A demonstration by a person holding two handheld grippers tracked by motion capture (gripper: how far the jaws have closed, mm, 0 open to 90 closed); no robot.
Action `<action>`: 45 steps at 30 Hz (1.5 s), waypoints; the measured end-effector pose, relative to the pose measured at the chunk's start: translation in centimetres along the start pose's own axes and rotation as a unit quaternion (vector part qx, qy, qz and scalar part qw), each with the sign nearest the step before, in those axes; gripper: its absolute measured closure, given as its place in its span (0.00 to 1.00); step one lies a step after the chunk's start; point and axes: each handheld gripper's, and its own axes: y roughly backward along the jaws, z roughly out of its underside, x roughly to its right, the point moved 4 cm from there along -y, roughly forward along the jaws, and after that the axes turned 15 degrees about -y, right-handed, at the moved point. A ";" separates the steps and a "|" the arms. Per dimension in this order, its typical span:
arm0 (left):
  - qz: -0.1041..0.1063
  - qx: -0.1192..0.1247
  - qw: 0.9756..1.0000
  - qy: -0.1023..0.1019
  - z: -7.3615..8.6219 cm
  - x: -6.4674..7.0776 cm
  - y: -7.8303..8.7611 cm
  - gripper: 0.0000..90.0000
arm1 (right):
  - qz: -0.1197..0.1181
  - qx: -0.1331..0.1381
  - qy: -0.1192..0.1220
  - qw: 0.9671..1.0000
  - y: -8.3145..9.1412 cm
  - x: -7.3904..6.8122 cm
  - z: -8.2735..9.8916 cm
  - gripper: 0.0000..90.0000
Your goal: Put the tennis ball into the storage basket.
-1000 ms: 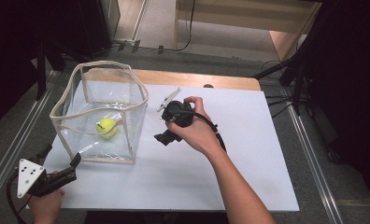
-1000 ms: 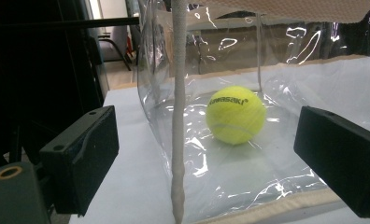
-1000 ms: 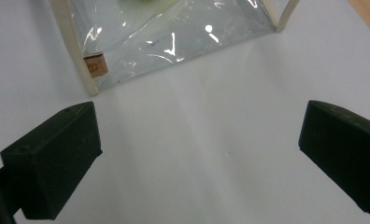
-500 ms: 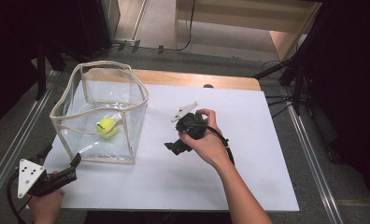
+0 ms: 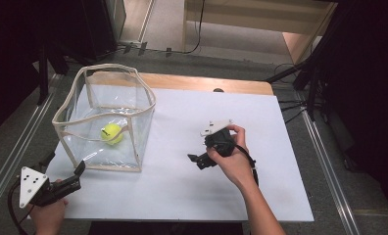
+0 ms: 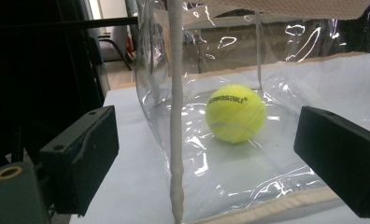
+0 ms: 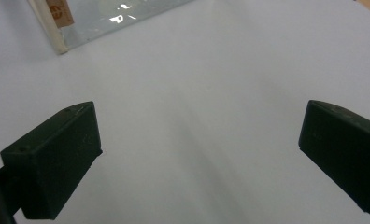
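White table, tennis ball already sitting in the clear bag far left; left gripper and right gripper both gaping, holding nothing, so looks basically done.

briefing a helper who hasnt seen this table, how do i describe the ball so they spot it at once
Start at the white table and find the clear soft-sided bin with cream trim on its left part. The tennis ball lies on the bin's floor. It is the one bright yellow-green round thing there, printed with black lettering.
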 end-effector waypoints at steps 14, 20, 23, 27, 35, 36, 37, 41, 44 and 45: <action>-0.001 0.001 1.000 -0.003 0.0 0.1 0.0 0.08 | 0.009 0.047 -0.037 0.998 2.2 2.6 4.4 0.00; -0.001 -0.002 1.000 -0.002 0.0 0.0 0.0 0.08 | 0.013 0.057 -0.053 0.997 3.0 3.8 6.3 0.00; -0.001 -0.002 1.000 -0.002 0.0 0.0 0.0 0.08 | 0.014 0.061 -0.062 0.996 3.3 4.2 7.3 0.00; -0.002 -0.002 1.000 -0.002 0.0 0.0 0.0 0.08 | 0.018 0.069 -0.073 0.995 3.7 5.0 8.5 0.00; -0.002 -0.003 1.000 -0.006 0.0 0.1 -0.1 0.08 | 0.026 0.092 -0.095 0.991 4.8 6.3 10.8 0.00; -0.002 -0.003 1.000 -0.007 0.0 0.1 -0.1 0.08 | 0.027 0.096 -0.097 0.990 5.0 6.5 11.0 0.00; -0.001 -0.004 1.000 -0.008 0.0 0.1 -0.1 0.08 | 0.029 0.100 -0.102 0.989 5.1 6.7 11.3 0.00; -0.002 -0.004 1.000 -0.009 0.0 0.1 -0.1 0.08 | 0.034 0.105 -0.109 0.988 5.7 7.3 12.5 0.00; -0.003 -0.006 1.000 -0.010 0.0 0.2 -0.1 0.08 | 0.038 0.111 -0.118 0.986 6.2 7.8 13.3 0.00; -0.003 -0.006 1.000 -0.010 0.0 0.2 -0.1 0.08 | 0.039 0.112 -0.122 0.985 6.4 7.9 13.6 0.00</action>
